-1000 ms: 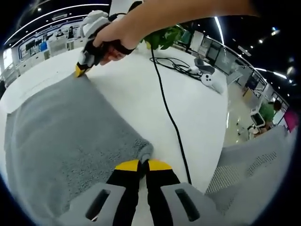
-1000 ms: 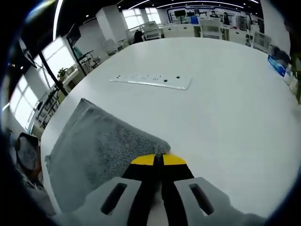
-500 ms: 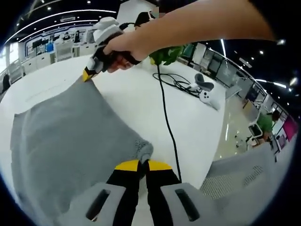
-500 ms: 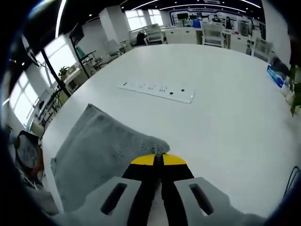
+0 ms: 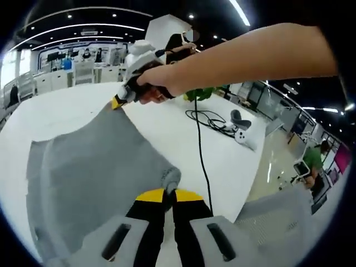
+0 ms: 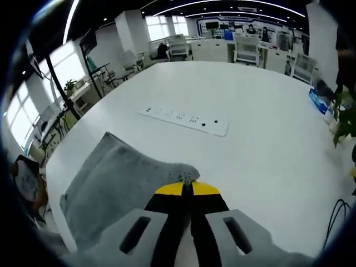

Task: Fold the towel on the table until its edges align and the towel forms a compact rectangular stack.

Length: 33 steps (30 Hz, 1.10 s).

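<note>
Between the yellow-tipped jaws of the left gripper [image 5: 169,194] sits a bunched corner of the grey towel [image 5: 94,167], the jaws pressed together on the cloth. From that corner the towel spreads away over the white table [image 5: 167,125], its far corner drawn up to the right gripper [image 5: 118,102], which enters the left gripper view at the upper middle with a person's hand [image 5: 158,83] and bare forearm behind it. That far corner appears raised off the table surface, with the cloth sloping down from it. A black cable [image 5: 199,144] runs across the table beside the towel's edge, leading toward a white controller [image 5: 243,135] and a tangle of wire near the table's far edge. A green plant [image 5: 201,93] stands behind the hand. A grey mesh chair [image 5: 278,217] stands off the table edge nearest the left gripper.

Seen from the right gripper view, the right gripper [image 6: 186,189] is likewise clamped on a towel [image 6: 117,183] corner, jaws together with a tuft of cloth between the tips. The towel hangs back toward the table [image 6: 250,122] edge. A white power strip [image 6: 185,120] lies well apart from the towel, toward the middle of the table.
</note>
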Motion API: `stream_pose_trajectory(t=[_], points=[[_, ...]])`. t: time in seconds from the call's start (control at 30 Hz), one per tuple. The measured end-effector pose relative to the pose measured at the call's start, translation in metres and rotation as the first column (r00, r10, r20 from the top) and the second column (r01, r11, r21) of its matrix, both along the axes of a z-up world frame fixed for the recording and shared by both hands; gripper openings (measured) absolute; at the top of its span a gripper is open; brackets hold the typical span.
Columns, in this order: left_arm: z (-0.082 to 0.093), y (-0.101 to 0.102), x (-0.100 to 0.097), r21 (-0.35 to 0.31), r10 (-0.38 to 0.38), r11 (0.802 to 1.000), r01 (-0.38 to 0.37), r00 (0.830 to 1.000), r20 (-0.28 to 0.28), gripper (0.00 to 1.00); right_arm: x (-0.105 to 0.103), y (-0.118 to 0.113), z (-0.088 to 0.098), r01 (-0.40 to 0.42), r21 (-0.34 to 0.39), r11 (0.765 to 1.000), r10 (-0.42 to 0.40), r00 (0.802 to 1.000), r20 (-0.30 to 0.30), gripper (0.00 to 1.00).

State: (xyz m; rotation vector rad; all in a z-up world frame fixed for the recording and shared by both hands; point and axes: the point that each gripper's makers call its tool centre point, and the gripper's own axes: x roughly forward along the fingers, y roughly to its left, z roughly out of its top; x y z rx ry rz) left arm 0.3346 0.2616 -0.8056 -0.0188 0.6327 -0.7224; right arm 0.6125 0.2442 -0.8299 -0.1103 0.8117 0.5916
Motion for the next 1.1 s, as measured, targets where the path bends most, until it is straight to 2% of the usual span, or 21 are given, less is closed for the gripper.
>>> stream_pose_trajectory(t=[0.67, 0.73, 1.1], points=[[0.035, 0.048, -0.004, -0.092, 0.077, 0.993, -0.072, 0.995, 0.059, 0.04, 0.009, 0.041, 0.044, -0.007, -0.043, 0.999, 0.009, 0.999, 0.041, 0.00], [0.038, 0.053, -0.003, -0.100, 0.087, 0.992, -0.080, 0.994, 0.064, 0.04, 0.003, 0.045, 0.047, -0.005, -0.045, 0.999, 0.007, 0.999, 0.039, 0.00], [0.052, 0.087, 0.004, -0.150, 0.151, 0.979, -0.136, 0.984, 0.092, 0.04, 0.011, 0.069, 0.057, 0.045, -0.040, 0.998, -0.044, 0.999, 0.028, 0.00]])
